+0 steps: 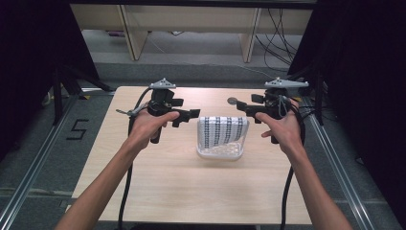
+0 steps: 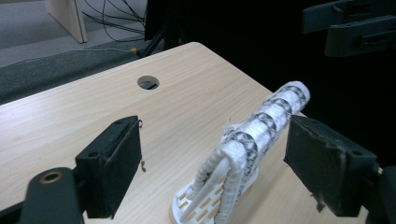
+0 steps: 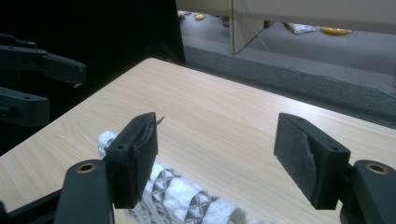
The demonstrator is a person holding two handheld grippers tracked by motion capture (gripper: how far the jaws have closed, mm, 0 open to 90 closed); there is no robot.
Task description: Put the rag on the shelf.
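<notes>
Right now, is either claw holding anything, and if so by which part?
Nothing is held. The left claw and right claw both stand open, either side of the patterned cloth draped over the white rack, touching neither.

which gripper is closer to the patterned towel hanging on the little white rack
Left, though only slightly. The left gripper is open, just off the upper left corner of the patterned towel. The right gripper is open too, just above its upper right corner.
</notes>
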